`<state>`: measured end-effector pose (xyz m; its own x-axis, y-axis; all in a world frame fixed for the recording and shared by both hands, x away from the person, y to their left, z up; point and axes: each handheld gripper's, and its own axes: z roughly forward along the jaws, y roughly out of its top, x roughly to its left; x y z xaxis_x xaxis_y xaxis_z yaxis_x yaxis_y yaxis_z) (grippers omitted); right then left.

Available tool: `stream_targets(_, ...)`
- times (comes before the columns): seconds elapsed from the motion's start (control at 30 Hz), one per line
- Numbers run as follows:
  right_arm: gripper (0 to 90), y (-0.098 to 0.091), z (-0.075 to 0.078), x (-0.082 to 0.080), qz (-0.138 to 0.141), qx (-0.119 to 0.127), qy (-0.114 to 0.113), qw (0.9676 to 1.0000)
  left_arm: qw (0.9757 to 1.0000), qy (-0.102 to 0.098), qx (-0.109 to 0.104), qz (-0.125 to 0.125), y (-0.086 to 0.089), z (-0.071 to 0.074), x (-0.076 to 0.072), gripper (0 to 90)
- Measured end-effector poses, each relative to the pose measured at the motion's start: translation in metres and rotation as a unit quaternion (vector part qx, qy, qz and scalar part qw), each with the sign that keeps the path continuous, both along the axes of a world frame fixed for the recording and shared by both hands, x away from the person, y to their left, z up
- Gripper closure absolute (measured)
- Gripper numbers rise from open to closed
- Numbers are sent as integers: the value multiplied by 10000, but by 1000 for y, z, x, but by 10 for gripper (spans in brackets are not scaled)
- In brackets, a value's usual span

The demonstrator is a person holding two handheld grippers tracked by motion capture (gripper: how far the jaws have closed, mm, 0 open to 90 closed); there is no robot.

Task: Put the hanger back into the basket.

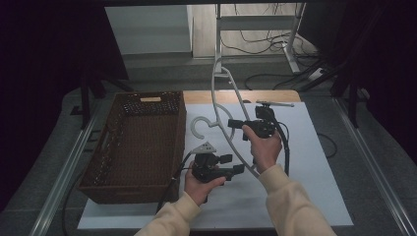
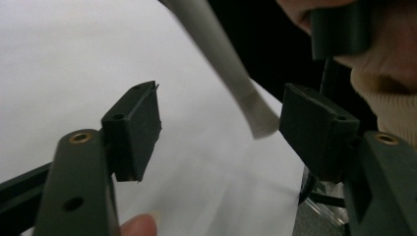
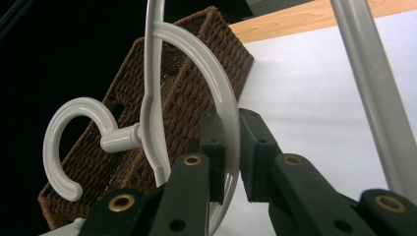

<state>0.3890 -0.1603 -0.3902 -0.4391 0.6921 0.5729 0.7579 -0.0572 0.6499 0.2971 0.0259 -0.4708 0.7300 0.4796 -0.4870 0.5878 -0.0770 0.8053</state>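
Observation:
A white plastic hanger [image 1: 214,83] stands tilted above the white sheet [image 1: 305,162], its hook [image 1: 199,125] pointing toward the basket. My right gripper [image 1: 231,123] is shut on the hanger's curved arm [image 3: 216,73], with both pads pressed against it, and the hook [image 3: 59,132] hangs to the left. My left gripper [image 1: 232,163] is lower down, near the hanger's bottom end. In the left gripper view its jaws [image 2: 223,125] stand apart. The hanger's end [image 2: 231,73] reaches between them, close to the right-hand pad [image 2: 314,128], and is not pinched.
A brown woven basket [image 1: 133,194] stands on the left of the sheet, close to both grippers. Behind the sheet runs the wooden table edge [image 1: 206,96], with a white metal frame [image 1: 295,44] and cables on the floor beyond.

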Motion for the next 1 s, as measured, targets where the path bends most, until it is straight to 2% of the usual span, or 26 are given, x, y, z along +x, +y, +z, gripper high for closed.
stream_targets(0.03, 816, 1, -1, -1, -16, 23, -7, 10000, 10000, -5, -67, -16, -1, 0, 1, 340)
stream_targets(0.07, 815, 1, -1, -1, -19, 44, -8, 10000, 9997, 117, -228, 21, -4, 0, 3, 353)
stream_targets(0.2, 815, 1, -2, -2, -51, 104, -27, 9999, 9988, 269, -392, 92, -6, -2, 6, 420)
stream_targets(0.23, 815, 1, -3, -2, -78, 146, -26, 9999, 9987, 280, -425, 95, -6, -2, 7, 501)
stream_targets(0.33, 815, 2, -3, -3, -64, 144, -24, 9999, 9979, 370, -517, 122, -5, -2, 9, 634)
stream_targets(0.37, 815, 2, -3, -3, -64, 144, -24, 9999, 9975, 421, -562, 123, -5, -2, 10, 634)
stream_targets(0.4, 814, 2, -4, -4, -61, 125, -36, 9999, 9966, 548, -599, 125, -4, -2, 12, 697)
stream_targets(0.43, 814, 2, -4, -4, -61, 125, -36, 9999, 9966, 548, -599, 125, -4, -2, 12, 717)
stream_targets(0.47, 811, 2, -4, -4, -62, 142, -48, 9999, 9951, 714, -673, 72, -2, -2, 14, 737)
stream_targets(0.5, 811, 2, -4, -4, -62, 142, -48, 9999, 9951, 714, -673, 72, -2, -2, 14, 759)
stream_targets(0.53, 809, 2, -4, -4, -60, 151, -46, 9999, 9939, 826, -734, 43, 0, -3, 15, 759)
stream_targets(0.57, 805, 1, -4, -4, -40, 200, -44, 9998, 9937, 836, -740, 45, 1, -2, 15, 803)
stream_targets(0.87, 794, -1, 1, -5, 35, 285, -32, 9996, 9927, 844, -836, -190, 6, 5, 14, 811)
stream_targets(1.0, 746, -2, 0, -3, 150, 224, -91, 9996, 9923, 851, -867, -253, 9, 8, 13, 819)
